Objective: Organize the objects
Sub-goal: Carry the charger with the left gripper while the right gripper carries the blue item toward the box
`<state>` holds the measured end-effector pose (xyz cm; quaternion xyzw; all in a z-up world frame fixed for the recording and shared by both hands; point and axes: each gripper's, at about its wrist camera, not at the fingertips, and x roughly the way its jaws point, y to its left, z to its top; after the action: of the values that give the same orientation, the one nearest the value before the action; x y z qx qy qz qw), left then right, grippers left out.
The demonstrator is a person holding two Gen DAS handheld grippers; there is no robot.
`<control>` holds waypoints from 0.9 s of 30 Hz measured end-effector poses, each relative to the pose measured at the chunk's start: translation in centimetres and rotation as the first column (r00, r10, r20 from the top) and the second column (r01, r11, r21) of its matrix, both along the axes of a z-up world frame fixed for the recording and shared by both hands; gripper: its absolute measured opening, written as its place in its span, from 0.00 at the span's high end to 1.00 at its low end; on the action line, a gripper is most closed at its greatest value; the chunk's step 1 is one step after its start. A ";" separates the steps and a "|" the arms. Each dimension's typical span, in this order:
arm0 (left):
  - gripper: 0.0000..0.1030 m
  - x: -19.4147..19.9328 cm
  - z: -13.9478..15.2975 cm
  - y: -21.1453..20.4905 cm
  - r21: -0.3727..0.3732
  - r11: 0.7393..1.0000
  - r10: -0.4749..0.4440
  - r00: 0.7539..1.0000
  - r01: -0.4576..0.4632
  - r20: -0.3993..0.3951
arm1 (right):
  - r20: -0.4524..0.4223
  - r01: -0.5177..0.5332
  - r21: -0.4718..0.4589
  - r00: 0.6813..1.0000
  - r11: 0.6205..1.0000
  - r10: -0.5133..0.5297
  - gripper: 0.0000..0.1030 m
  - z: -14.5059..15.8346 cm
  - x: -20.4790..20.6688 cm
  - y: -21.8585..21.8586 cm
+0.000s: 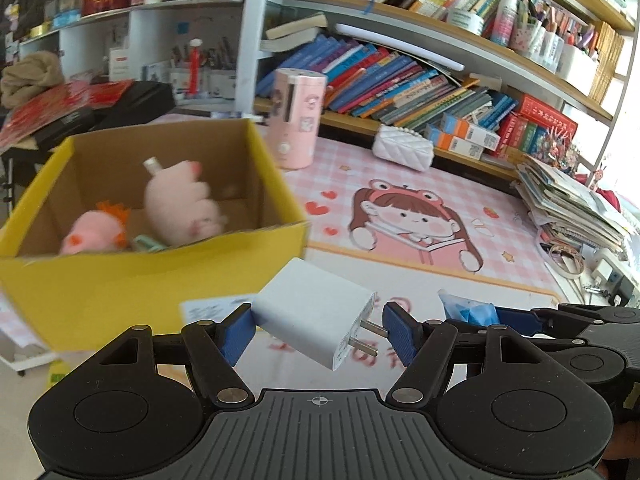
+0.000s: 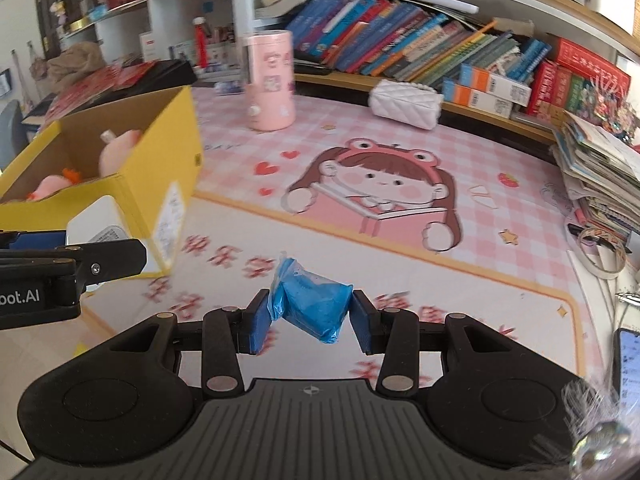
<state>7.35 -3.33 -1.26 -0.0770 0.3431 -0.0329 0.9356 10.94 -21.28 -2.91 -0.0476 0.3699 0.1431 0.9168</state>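
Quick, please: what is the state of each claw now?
Left claw: closed on the white charger.
Right claw: closed on the blue packet.

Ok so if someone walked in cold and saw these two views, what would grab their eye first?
Probably the yellow cardboard box at left with pink plush toys inside. Next, what is being carried: the left hand-held gripper holds a white plug charger, the right hand-held gripper a blue wrapped packet, both above the pink cartoon-girl desk mat.
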 end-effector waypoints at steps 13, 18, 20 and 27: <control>0.32 -5.4 0.2 5.8 -0.003 0.995 0.096 0.995 -0.096 -0.004 | 0.009 -0.107 0.007 0.994 0.994 0.107 0.62 0.3 -4.5 6.4; 0.32 -7.1 0.3 7.4 -0.001 0.993 0.119 0.993 -0.119 0.000 | 0.014 -0.130 0.013 0.991 0.991 0.130 0.62 0.3 -6.0 8.2; 0.32 -7.7 0.3 8.0 -0.001 0.992 0.127 0.992 -0.127 0.002 | 0.016 -0.135 0.015 0.991 0.991 0.135 0.62 0.4 -6.6 8.8; 0.32 -9.6 0.7 9.9 0.001 0.989 0.146 0.989 -0.146 0.023 | 0.029 -0.154 0.020 0.988 0.988 0.153 0.62 0.5 -8.2 10.6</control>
<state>-2.23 6.54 -0.58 -0.1002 0.3258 0.0353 0.9395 2.74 -10.64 -2.39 -0.0679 0.3509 0.2165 0.9085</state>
